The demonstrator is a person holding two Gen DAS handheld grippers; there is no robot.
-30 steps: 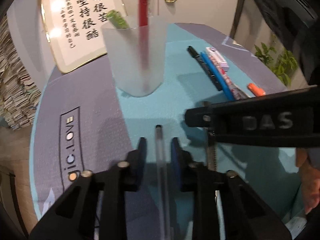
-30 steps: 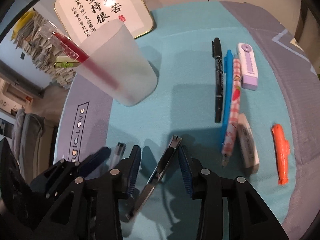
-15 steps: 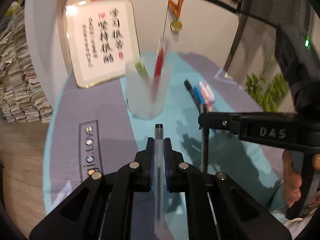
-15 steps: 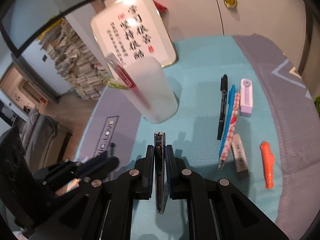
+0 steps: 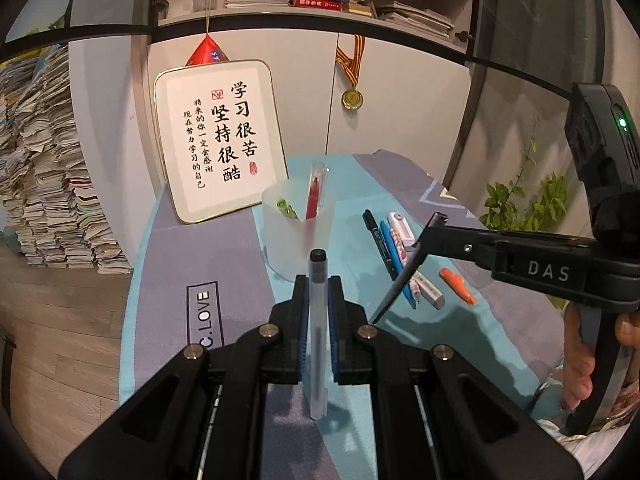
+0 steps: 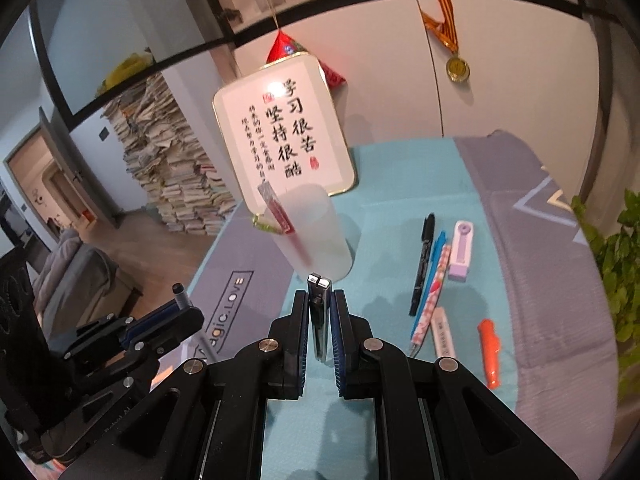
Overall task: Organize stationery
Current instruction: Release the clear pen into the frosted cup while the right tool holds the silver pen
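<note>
My left gripper [image 5: 318, 284] is shut on a clear pen with a black cap [image 5: 318, 320], held up above the mat and pointing at the frosted cup [image 5: 298, 232]. A red pen [image 5: 314, 196] and a green item stand in the cup. My right gripper [image 6: 319, 294] is shut on a slim black cutter with a metal tip [image 6: 319, 312], lifted just in front of the cup [image 6: 316, 236]. In the left wrist view the cutter [image 5: 400, 276] hangs slanting from the right gripper [image 5: 436, 222]. In the right wrist view the left gripper [image 6: 186, 312] is at lower left with its pen.
On the teal mat [image 6: 400, 184], right of the cup, lie a black marker [image 6: 424, 256], a blue pen [image 6: 436, 260], a pink checked pen [image 6: 434, 296], purple correction tape [image 6: 462, 250], a white eraser [image 6: 444, 332] and an orange highlighter [image 6: 490, 352]. A framed calligraphy board [image 5: 218, 140] leans behind the cup.
Both grippers were open around the pen and the cutter lying on the mat. They have shut on them and lifted them up, and the view now takes in the wall and shelves.
</note>
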